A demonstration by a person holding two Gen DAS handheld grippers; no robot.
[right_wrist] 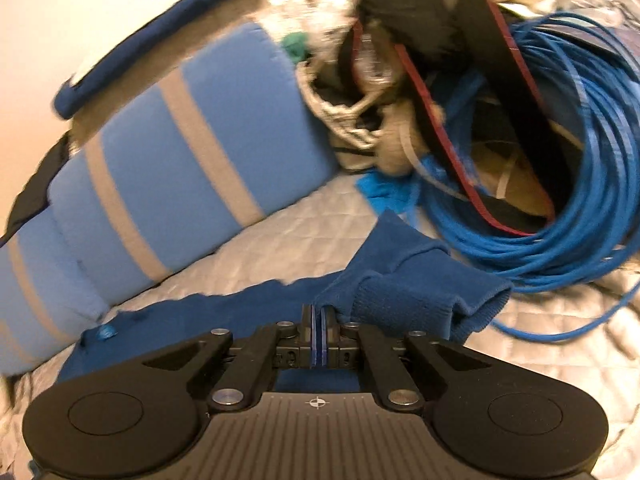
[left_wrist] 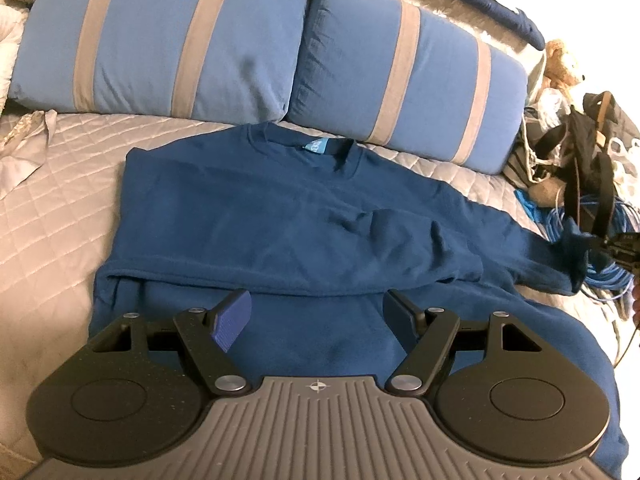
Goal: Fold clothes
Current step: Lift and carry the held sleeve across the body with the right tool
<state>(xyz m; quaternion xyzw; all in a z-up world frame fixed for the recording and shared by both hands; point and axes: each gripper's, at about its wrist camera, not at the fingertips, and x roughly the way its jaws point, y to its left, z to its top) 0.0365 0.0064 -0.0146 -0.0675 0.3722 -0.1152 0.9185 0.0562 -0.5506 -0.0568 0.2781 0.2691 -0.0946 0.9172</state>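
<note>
A navy sweatshirt [left_wrist: 280, 216] lies spread on the quilted bed [left_wrist: 52, 216], collar toward two blue pillows with grey stripes [left_wrist: 168, 40] that lean along the head of the bed. Its left sleeve is folded across the chest; the right sleeve [left_wrist: 532, 248] stretches out toward the bed's right side.

The left tongs [left_wrist: 316, 316] hang wide open over the sweatshirt's lower hem, with nothing between the fingers. The right tongs [right_wrist: 319, 332] are closed on the sleeve's ribbed cuff [right_wrist: 416, 292], which bunches up just ahead of the fingers; this view is motion-blurred.

Clutter crowds the right side near the cuff: a big coil of blue cable [right_wrist: 560, 200] lies just beyond it, with dark bags and red-edged black straps [right_wrist: 440, 120] heaped on and behind the coil. A scrap of light blue cloth [right_wrist: 384, 194] sits between the pillow end and the cable. A plush toy [left_wrist: 562, 64] perches past the right pillow, and a dark blue bolster [right_wrist: 152, 36] lies behind the pillows.
</note>
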